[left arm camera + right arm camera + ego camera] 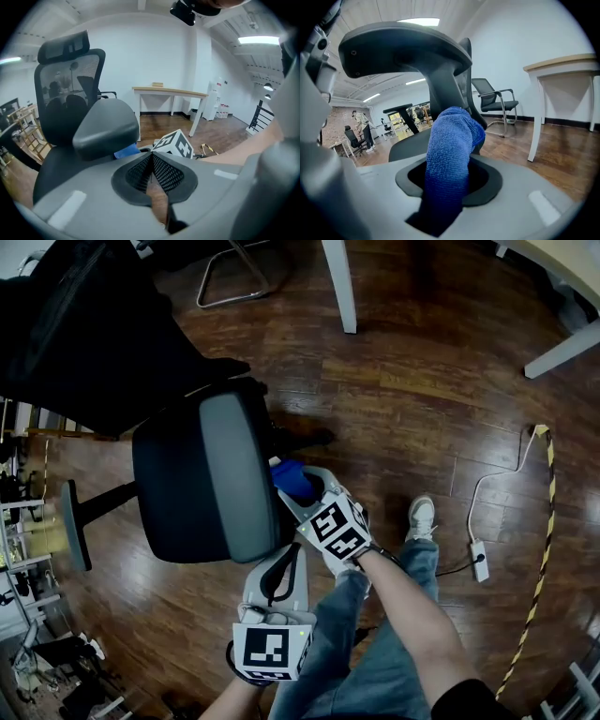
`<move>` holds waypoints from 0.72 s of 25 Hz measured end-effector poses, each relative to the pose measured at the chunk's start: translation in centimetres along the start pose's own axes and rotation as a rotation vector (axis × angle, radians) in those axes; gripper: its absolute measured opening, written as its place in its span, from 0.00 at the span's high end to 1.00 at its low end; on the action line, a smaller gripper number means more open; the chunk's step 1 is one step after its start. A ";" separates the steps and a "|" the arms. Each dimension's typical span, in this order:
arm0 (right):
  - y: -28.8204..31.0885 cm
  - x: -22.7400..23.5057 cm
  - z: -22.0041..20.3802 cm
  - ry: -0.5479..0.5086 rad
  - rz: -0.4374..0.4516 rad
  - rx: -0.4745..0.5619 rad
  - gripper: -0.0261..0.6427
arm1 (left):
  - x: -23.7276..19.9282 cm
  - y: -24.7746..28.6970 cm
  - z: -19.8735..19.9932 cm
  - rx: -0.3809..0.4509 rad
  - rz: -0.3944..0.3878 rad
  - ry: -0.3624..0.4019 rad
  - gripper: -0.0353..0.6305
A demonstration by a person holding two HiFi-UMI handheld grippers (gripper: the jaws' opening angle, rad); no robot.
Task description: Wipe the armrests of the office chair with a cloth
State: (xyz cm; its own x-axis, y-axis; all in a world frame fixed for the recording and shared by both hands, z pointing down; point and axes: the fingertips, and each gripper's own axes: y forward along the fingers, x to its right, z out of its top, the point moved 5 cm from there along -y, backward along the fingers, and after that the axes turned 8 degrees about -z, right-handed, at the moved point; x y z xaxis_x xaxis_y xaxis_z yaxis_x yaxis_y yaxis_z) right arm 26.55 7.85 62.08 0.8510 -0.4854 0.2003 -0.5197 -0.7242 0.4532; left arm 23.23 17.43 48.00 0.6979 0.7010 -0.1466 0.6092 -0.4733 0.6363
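cloth at the armrest's outer edge, both grippers on that side
nearest you, your left gripper (285, 556) points at the armrest (234, 474) with its jaws together on nothing; just beyond, your right gripper (298, 491) is clamped on the blue cloth (291, 476), tucked under the pad's outer edge. past the armrest lies the seat (169, 486); bare wood floor (422, 381) opens away from that edge to a white table leg (340, 282).

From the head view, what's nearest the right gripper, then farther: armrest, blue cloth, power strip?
1. The blue cloth, held in the right gripper.
2. The armrest, just to its left.
3. The power strip, on the floor, far right.
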 end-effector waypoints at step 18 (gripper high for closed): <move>-8.5 -1.7 4.2 -0.032 0.024 0.035 0.75 | 0.3 -3.7 -0.5 0.080 0.182 -0.145 0.94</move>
State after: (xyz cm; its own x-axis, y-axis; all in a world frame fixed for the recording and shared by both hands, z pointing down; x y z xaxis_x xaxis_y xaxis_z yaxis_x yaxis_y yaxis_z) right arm 29.18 12.79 54.28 0.8356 -0.5179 0.1830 -0.5430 -0.7286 0.4175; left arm 21.00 19.70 46.00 0.8421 0.5193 -0.1455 0.4921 -0.6295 0.6013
